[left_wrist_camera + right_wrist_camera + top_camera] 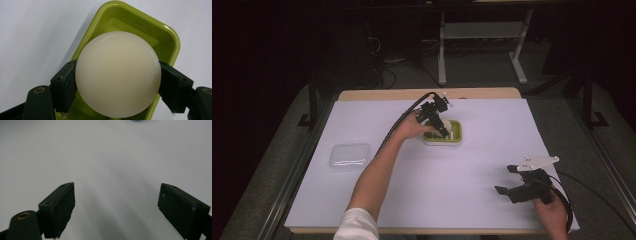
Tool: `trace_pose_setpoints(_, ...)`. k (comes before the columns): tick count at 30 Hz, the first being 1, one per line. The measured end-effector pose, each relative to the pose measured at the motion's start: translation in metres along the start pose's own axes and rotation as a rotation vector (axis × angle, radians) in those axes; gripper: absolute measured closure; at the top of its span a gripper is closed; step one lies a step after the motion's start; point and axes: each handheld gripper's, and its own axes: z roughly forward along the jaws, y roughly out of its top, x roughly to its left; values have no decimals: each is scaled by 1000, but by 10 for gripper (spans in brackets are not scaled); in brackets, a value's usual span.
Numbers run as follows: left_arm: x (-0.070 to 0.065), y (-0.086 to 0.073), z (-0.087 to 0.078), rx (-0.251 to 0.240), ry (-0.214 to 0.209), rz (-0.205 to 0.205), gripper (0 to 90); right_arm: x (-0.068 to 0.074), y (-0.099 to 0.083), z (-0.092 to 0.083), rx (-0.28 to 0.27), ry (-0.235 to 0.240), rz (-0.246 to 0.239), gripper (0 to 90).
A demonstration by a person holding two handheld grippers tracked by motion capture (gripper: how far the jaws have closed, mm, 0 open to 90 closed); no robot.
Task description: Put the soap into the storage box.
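Dark room; grey floor [492, 70]; white desk frame [482, 31] behind table [472, 94].

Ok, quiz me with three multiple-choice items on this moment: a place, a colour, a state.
1. Where is the white ball?
A over the tray
B beside the clear lid
C at the table's near edge

2. What colour is the tray?
A red
B green
C blue

3. How is the right hand-held gripper?
A shut on a ball
B shut on a lid
C open

A: the left hand-held gripper clamps it above the tray.
B: its rim is lime green.
C: its jaws stand wide apart over bare table.
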Motion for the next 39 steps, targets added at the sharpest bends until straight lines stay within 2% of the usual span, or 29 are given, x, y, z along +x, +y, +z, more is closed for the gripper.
trace_pose_setpoints(9,0,0,0,1,-1,0,246,0,0,0,0,0,1,136)
trace_pose_setpoints(22,-3,0,2,28,6,18,246,0,0,0,1,0,-1,136)
trace_pose_setpoints(24,-3,0,1,23,3,11,244,1,0,0,1,0,2,136)
trace_pose_setpoints(25,-2,0,-1,5,-13,11,243,1,0,0,1,1,0,136)
trace_pose_setpoints(28,-4,2,-10,-45,-5,16,265,1,1,1,4,4,-1,136)
trace_pose_setpoints(31,-7,3,-15,-54,9,25,265,1,1,1,3,6,-5,136)
trace_pose_setpoints(35,-6,0,-18,-38,-3,13,252,2,2,2,7,9,-8,136)
trace_pose_setpoints(39,-8,-2,-20,-48,-5,19,252,2,1,2,7,9,-7,136)
